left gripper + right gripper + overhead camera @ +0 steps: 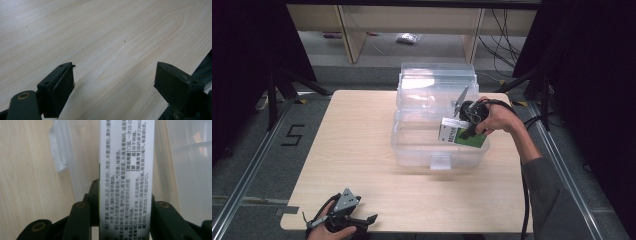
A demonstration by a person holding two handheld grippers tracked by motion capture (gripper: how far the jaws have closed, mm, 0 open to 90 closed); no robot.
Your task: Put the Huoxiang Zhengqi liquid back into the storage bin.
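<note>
Bottom left of the high view, the left tool just sits at the table edge, jaws wide apart with nothing between them. Further up, right of centre, the right tool is clamped on a green and white medicine box, long axis crosswise, held over the open clear bin's right end, so I'd guess the drop goes straight down.

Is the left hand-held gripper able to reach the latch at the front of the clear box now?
Probably yes: the left hand-held gripper is open, and bare table lies between it and the latch of the clear box.
</note>
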